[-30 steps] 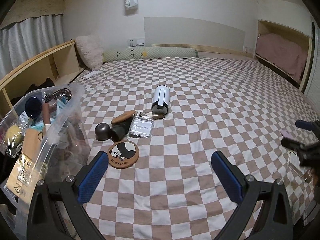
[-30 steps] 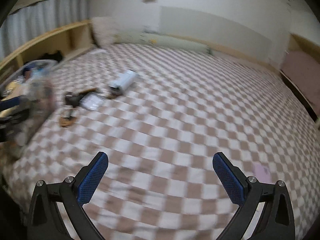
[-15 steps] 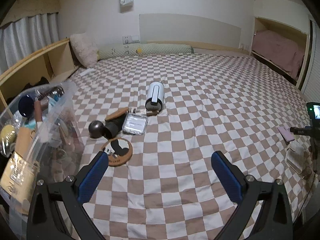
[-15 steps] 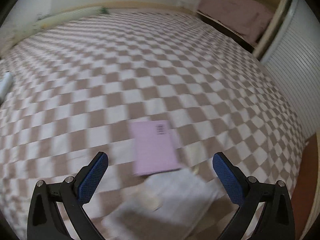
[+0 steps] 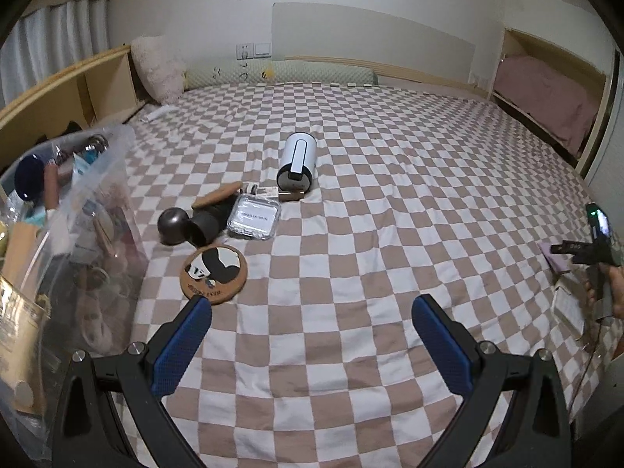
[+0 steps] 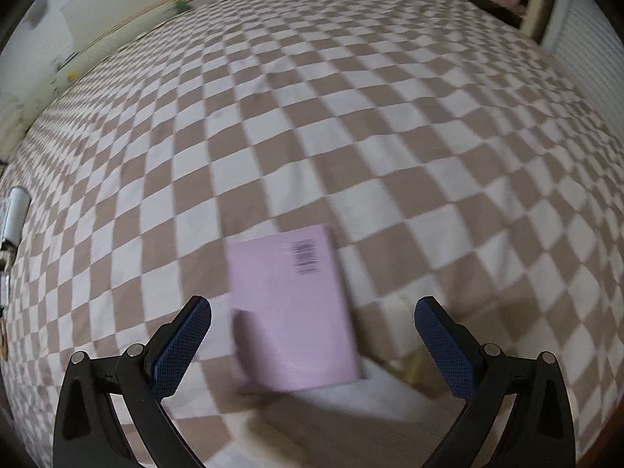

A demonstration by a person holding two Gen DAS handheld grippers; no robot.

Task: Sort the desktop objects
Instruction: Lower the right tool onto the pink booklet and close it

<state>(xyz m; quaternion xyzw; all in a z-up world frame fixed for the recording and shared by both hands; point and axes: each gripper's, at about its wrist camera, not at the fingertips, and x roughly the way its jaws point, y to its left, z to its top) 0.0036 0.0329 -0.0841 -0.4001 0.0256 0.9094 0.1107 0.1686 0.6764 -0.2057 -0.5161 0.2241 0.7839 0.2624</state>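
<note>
A pink booklet (image 6: 292,308) with a barcode lies flat on the checkered bedspread, directly between and ahead of my open right gripper (image 6: 312,331). My left gripper (image 5: 312,335) hangs open and empty above the bedspread. Ahead of it lies a cluster: a round cork coaster with a panda (image 5: 214,273), a clear plastic case (image 5: 255,216), a dark ball-ended object (image 5: 185,228), a cork disc (image 5: 216,199) and a white cylinder (image 5: 296,163). The right gripper tool (image 5: 592,249) shows at the far right of the left wrist view, over the booklet (image 5: 553,259).
A clear plastic bin (image 5: 70,241) packed with several items stands at the left. A wooden shelf (image 5: 58,101) runs along the left side, with a pillow (image 5: 158,68) and a bolster (image 5: 280,72) at the headboard. Clear packaging (image 5: 567,304) lies by the booklet.
My right gripper swung from the left cluster toward the bed's right side and closed in on the pink booklet. The left gripper pulled back slightly and stayed open.
</note>
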